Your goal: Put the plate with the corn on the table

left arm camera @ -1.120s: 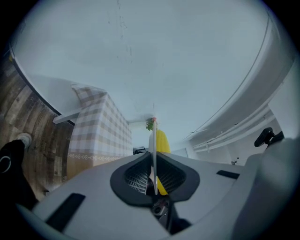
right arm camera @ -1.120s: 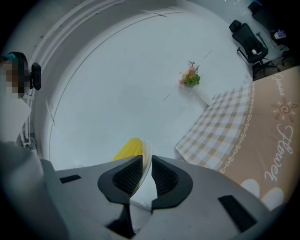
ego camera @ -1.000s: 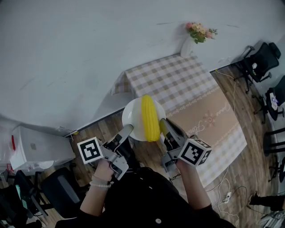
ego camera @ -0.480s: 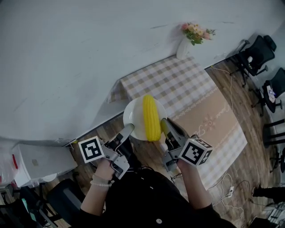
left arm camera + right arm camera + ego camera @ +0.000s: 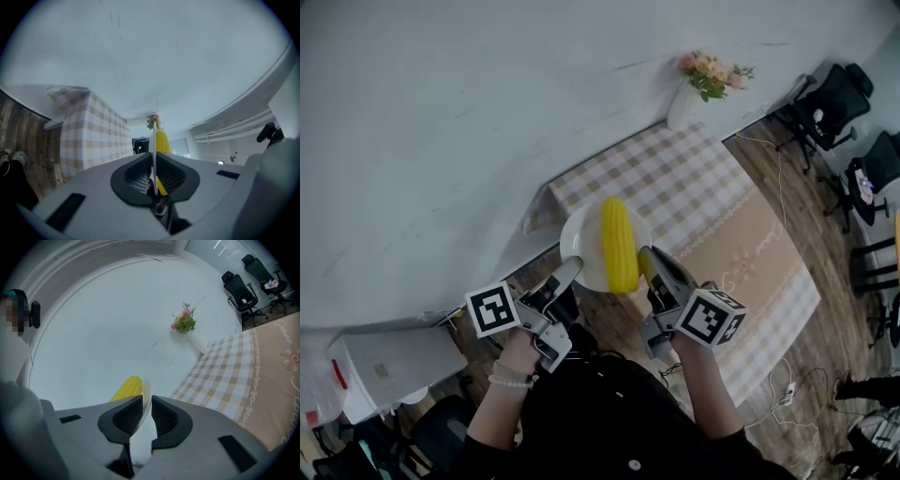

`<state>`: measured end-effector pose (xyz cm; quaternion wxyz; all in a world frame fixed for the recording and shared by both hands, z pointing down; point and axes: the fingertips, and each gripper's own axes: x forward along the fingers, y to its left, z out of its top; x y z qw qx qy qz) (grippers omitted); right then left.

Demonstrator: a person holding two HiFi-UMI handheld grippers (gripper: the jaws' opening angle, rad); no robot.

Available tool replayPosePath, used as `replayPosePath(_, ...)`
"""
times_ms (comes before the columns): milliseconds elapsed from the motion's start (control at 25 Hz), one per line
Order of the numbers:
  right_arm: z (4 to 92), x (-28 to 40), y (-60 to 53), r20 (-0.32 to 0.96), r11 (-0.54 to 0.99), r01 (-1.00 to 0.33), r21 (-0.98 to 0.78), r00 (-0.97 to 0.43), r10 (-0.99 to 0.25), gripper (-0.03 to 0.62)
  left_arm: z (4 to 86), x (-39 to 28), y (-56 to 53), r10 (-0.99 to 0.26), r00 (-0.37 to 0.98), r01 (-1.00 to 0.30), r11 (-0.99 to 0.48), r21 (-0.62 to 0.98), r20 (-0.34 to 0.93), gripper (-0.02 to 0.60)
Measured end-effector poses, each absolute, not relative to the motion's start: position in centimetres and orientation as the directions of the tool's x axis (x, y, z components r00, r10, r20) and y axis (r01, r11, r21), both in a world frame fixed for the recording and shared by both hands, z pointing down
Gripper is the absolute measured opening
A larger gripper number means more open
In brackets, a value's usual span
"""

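Observation:
A white plate [image 5: 581, 242] carries a yellow corn cob [image 5: 618, 246] and hangs in the air above the wooden floor, just short of the near left corner of the table [image 5: 675, 173]. My left gripper [image 5: 566, 273] is shut on the plate's near left rim, my right gripper [image 5: 646, 265] on its near right rim. In the left gripper view the plate [image 5: 154, 140] is edge-on between the left gripper [image 5: 154, 164] pads, with the corn [image 5: 162, 142] behind. In the right gripper view the right gripper [image 5: 146, 404] pinches the plate [image 5: 146, 394], with the corn [image 5: 125, 387] beside it.
The table wears a checked cloth with a beige runner [image 5: 745, 248]. A white vase of flowers [image 5: 684, 98] stands at its far edge against the wall. Black office chairs [image 5: 825, 98] stand at the right, a white cabinet [image 5: 384, 361] at the lower left, and cables [image 5: 778, 408] lie on the floor.
Both grippers keep the same hold on the plate. The table and vase have drifted slightly left and up in the head view, and the cabinet has slid lower.

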<state>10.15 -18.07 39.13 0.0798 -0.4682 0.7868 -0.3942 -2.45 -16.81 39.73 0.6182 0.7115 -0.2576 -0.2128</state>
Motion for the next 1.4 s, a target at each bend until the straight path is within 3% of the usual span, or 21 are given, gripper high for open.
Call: replayPosePath(1400, 43.2, 9.0, -26.7, 0.339, 0.091, -0.741, -0.665, -0.408, -0.848, 0.081, 44.3, -3.5, -28.0, -0.483, 0.871, -0.166, -0.108, 0.98, 0.094, 0.021)
